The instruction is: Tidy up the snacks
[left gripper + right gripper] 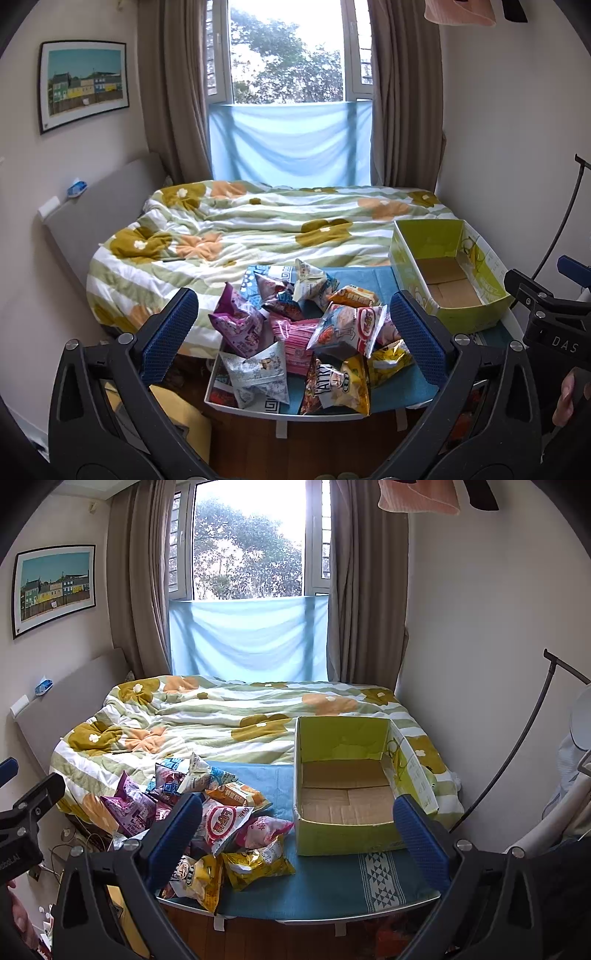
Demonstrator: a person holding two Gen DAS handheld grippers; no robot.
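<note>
Both tools spread wide, nothing between the pads: left tool (pixel 293 334) hovers over the snack pile (pixel 314 332), right tool (pixel 299 836) hangs in front of the box. Snack bags heaped on the left part of the blue-clothed surface (pixel 325 882). Empty green cardboard box (pixel 351 786) sits at its right, apart from the pile, bed (pixel 221 720) behind.

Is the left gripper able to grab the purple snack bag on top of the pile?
Probably yes. The left gripper is open and holds nothing, and the purple bag lies on the near left of the pile with nothing over it, right beside the gripper's left finger.
</note>
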